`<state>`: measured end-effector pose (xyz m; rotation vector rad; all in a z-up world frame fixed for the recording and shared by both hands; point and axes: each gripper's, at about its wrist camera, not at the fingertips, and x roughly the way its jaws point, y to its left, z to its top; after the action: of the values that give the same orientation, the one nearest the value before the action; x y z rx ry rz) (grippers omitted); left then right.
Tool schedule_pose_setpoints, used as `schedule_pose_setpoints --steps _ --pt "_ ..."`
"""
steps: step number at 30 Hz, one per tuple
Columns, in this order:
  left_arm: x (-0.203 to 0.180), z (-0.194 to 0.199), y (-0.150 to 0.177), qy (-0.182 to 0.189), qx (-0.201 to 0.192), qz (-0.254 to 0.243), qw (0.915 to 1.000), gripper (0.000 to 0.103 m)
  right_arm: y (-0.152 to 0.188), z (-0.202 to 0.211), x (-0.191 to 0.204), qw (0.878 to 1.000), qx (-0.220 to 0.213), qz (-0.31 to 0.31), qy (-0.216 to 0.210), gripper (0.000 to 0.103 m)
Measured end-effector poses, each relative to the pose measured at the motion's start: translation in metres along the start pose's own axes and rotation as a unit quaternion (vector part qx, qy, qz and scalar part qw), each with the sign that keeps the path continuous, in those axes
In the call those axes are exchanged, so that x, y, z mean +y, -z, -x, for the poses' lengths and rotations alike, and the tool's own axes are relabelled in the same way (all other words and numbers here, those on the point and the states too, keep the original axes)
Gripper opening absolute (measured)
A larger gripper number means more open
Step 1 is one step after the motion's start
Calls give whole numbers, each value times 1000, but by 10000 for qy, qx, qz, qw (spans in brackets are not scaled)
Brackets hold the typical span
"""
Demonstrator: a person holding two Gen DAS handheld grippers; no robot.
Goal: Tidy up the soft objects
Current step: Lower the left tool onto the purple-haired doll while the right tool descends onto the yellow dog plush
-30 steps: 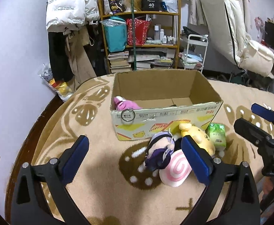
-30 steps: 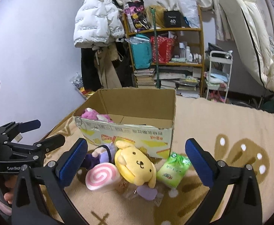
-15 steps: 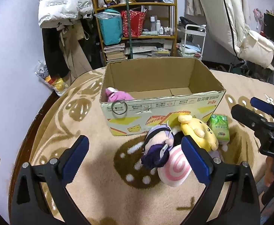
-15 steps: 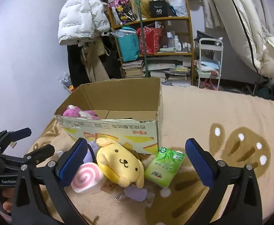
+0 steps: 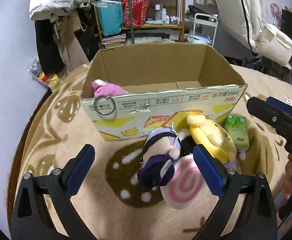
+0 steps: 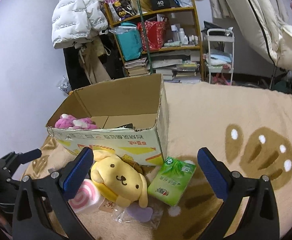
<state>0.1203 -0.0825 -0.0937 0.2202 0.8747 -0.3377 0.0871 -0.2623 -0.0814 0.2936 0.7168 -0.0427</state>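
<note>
An open cardboard box [image 5: 166,108] [image 6: 113,140] stands on the beige rug and holds a pink plush [image 5: 107,89] [image 6: 73,122]. In front of it lie a purple-haired doll [image 5: 162,160], a pink swirl cushion [image 5: 184,186] [image 6: 83,196], a yellow dog plush [image 5: 210,136] [image 6: 119,180] and a green tissue pack [image 5: 238,130] [image 6: 172,180]. My left gripper [image 5: 143,170] is open, low over the doll. My right gripper [image 6: 146,174] is open, over the yellow plush and tissue pack.
A purple piece in clear wrap [image 6: 139,212] lies by the yellow plush. A key ring [image 5: 104,106] hangs on the box front. A cluttered wooden shelf [image 6: 156,40], hanging coats [image 6: 75,24] and a white cart [image 6: 220,54] stand behind the rug.
Both grippers have moved forward and down toward the toys in front of the box. Both stay open. The toys have not moved.
</note>
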Motion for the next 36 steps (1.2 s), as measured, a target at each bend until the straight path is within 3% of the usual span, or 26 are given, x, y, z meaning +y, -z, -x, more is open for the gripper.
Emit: schedule_pose_setpoints --steps 13,23,36 --pt "6 -24 1 225 336 265 9988 98 7 -21 11 9995 285 149 32 103" --pt "8 -39 3 117 556 201 9982 98 10 -37 13 9986 512 90 -118 103" --pt "16 -62 5 364 837 500 9946 98 20 -59 16 9939 903 -163 -606 103"
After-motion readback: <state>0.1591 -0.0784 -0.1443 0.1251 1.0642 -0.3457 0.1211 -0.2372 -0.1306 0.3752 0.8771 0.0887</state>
